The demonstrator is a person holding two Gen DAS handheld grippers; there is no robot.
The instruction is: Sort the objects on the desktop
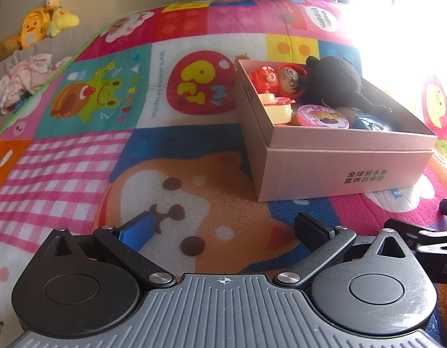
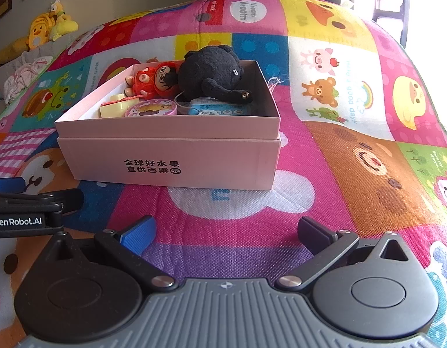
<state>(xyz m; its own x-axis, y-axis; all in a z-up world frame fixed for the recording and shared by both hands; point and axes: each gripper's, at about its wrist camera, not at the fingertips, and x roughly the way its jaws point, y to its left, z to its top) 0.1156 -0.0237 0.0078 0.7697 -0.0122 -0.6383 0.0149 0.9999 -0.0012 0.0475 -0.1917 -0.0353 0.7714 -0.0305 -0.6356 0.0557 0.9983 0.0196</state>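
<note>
A pink cardboard box (image 1: 339,171) (image 2: 171,159) stands on a colourful cartoon play mat. In it lie a black plush toy (image 1: 333,81) (image 2: 211,72), a red doll with glasses (image 1: 290,79) (image 2: 156,79), a pale yellow container (image 1: 277,110) (image 2: 116,107), a pink round tin (image 1: 322,116) (image 2: 150,108) and a blue packet (image 2: 217,109). My left gripper (image 1: 226,229) is open and empty, near the mat, left of and in front of the box. My right gripper (image 2: 226,232) is open and empty in front of the box.
The play mat (image 1: 78,159) (image 2: 354,159) covers the surface. Yellow plush toys (image 1: 43,21) (image 2: 48,26) and crumpled cloth (image 1: 23,81) lie on a grey ledge at the far left. The left gripper shows at the right wrist view's left edge (image 2: 26,211).
</note>
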